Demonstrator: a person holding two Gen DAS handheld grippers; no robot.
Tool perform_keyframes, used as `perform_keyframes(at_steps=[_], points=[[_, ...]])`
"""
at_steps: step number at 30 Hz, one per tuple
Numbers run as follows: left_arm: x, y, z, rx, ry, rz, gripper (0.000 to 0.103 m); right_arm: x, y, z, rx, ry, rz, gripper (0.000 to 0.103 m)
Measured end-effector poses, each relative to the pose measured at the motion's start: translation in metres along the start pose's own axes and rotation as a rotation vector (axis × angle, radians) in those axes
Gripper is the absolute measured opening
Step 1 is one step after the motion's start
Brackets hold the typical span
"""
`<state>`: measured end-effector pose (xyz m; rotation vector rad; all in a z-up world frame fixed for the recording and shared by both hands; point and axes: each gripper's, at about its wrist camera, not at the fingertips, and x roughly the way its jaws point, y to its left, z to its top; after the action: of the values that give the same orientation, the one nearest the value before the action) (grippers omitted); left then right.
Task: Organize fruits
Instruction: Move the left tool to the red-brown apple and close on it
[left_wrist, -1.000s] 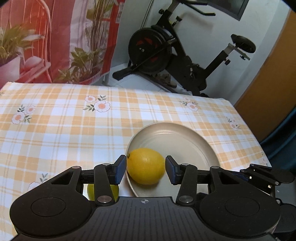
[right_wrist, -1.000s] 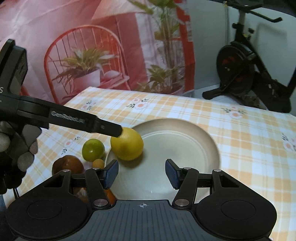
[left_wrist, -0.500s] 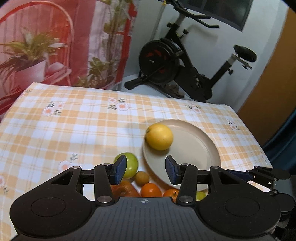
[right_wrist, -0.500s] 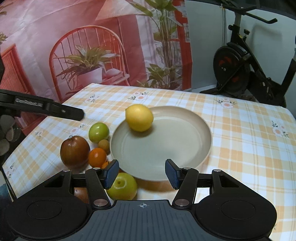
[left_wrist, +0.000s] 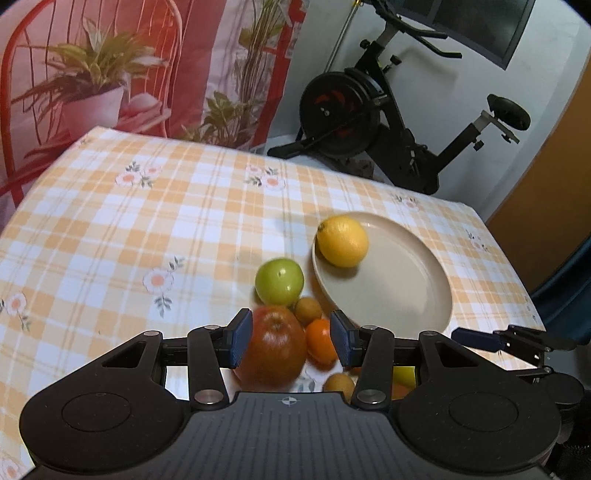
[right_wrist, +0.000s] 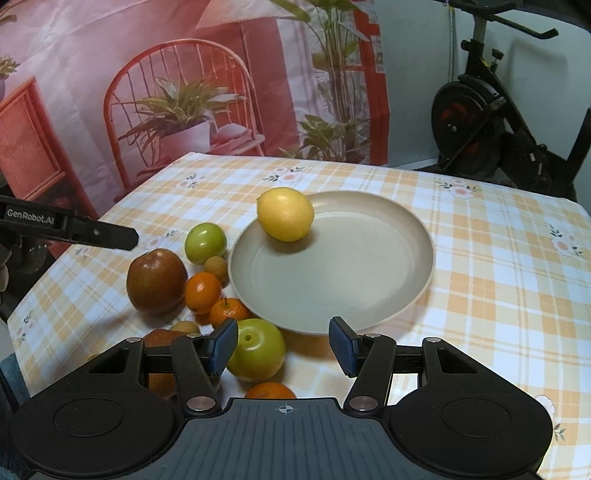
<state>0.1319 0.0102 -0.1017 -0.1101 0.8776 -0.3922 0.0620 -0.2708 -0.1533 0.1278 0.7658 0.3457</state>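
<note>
A yellow lemon (left_wrist: 342, 242) (right_wrist: 285, 214) lies on the far left rim area of the beige plate (left_wrist: 399, 295) (right_wrist: 332, 273). Left of the plate sits a cluster of fruit: a green apple (left_wrist: 279, 281) (right_wrist: 205, 242), a red apple (left_wrist: 273, 347) (right_wrist: 156, 281), two oranges (right_wrist: 203, 291) (right_wrist: 229, 312) and a small brown fruit (left_wrist: 308, 310). My left gripper (left_wrist: 291, 343) hovers open over the red apple and an orange (left_wrist: 319, 339), its pads clear of both. My right gripper (right_wrist: 282, 349) is open above a second green apple (right_wrist: 256, 350) at the plate's near edge.
The table wears an orange checked cloth (left_wrist: 147, 221). Its far edge meets a printed curtain (right_wrist: 184, 92), and an exercise bike (left_wrist: 369, 110) stands behind. One finger (right_wrist: 107, 236) of the left gripper reaches in from the left in the right wrist view.
My left gripper has drawn back from the lemon, which stays on the plate, and now sits over the red apple. The right gripper also pulled back, bringing the fruit cluster into view.
</note>
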Motion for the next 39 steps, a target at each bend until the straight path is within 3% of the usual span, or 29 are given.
perform_keyframes(at_steps=[6, 17, 28, 39], points=[[0.001, -0.010, -0.011, 0.026, 0.027, -0.032, 0.049, -0.004, 0.009, -0.002, -0.035, 0.001, -0.001, 0.052], [0.004, -0.047, -0.037, 0.172, 0.092, -0.124, 0.049, -0.017, 0.005, -0.015, -0.022, 0.004, -0.026, 0.052], [0.011, -0.070, -0.051, 0.266, 0.127, -0.099, 0.050, -0.026, 0.001, -0.025, -0.014, 0.004, -0.031, 0.052], [0.008, -0.052, -0.041, 0.173, 0.103, -0.070, 0.054, -0.027, 0.014, -0.023, -0.066, 0.014, 0.000, 0.052]])
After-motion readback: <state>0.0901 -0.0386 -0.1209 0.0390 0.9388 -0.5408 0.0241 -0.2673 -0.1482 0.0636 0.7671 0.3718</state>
